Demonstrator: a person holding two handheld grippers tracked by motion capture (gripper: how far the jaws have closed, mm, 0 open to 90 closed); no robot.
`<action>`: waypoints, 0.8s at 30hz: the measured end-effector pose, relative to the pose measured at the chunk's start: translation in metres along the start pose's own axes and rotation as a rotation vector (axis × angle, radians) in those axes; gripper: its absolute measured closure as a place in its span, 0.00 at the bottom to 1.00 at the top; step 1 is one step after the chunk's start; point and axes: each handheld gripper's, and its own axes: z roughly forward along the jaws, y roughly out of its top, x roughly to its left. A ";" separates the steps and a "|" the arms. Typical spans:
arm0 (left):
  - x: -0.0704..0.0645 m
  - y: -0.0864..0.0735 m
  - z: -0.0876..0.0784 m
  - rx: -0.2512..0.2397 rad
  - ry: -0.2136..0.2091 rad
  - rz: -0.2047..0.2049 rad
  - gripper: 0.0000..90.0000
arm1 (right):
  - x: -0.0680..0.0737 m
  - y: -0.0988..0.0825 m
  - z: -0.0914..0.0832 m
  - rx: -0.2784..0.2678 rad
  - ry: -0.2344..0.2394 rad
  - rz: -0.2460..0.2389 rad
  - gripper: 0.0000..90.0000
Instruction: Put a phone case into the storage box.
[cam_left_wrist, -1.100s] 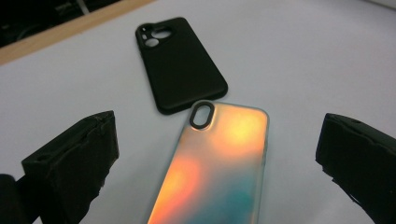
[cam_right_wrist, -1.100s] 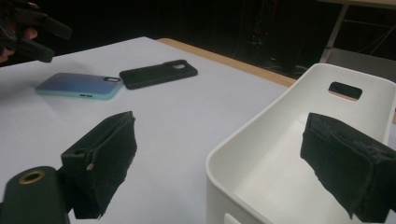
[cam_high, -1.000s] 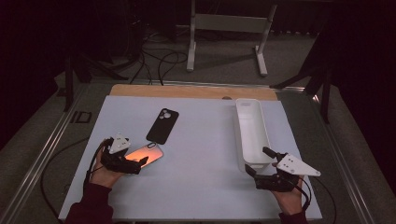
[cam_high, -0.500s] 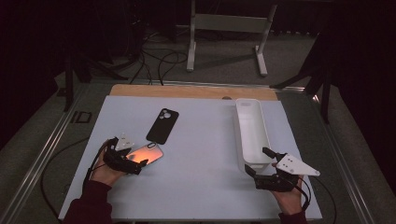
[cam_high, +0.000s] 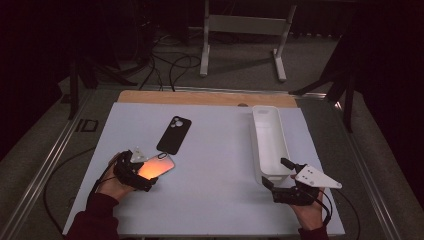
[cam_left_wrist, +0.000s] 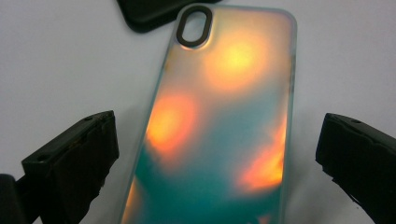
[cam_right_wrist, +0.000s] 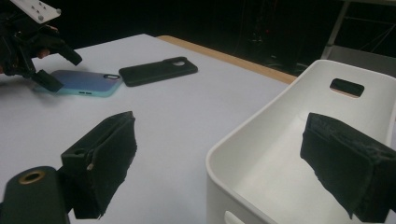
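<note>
An iridescent orange-and-teal phone case (cam_high: 161, 165) lies flat on the white table, back side up. My left gripper (cam_high: 149, 174) is open, one jaw on each side of the case's near end; in the left gripper view the case (cam_left_wrist: 224, 116) runs up between the jaws without touching them. Just beyond lies a black phone case (cam_high: 174, 134), its corner (cam_left_wrist: 154, 11) at the top. My right gripper (cam_high: 276, 173) stands open at the near end of a white bin (cam_high: 270, 142), the jaws straddling the bin's near corner (cam_right_wrist: 261, 116). Nothing is held.
The white mat (cam_high: 220, 200) covers the table, with a wooden strip (cam_high: 200, 97) at its far edge. In the right gripper view the left gripper (cam_right_wrist: 51, 65), iridescent case (cam_right_wrist: 88, 81) and black case (cam_right_wrist: 159, 70) sit far left. A metal stand (cam_high: 240, 30) and cables lie beyond.
My left gripper has slid forward over the near end of the iridescent case, so its jaws now flank it. The right gripper and both cases have stayed put.
</note>
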 end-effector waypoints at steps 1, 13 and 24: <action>0.000 0.000 0.001 0.005 -0.001 -0.003 0.00 | 0.000 0.000 0.000 0.000 0.000 -0.002 0.11; 0.002 -0.003 0.004 0.065 -0.060 -0.029 0.07 | 0.000 0.000 0.000 0.001 0.001 -0.001 0.11; 0.002 0.004 0.005 0.125 -0.077 -0.016 0.17 | 0.004 0.000 0.003 0.012 0.005 -0.010 0.11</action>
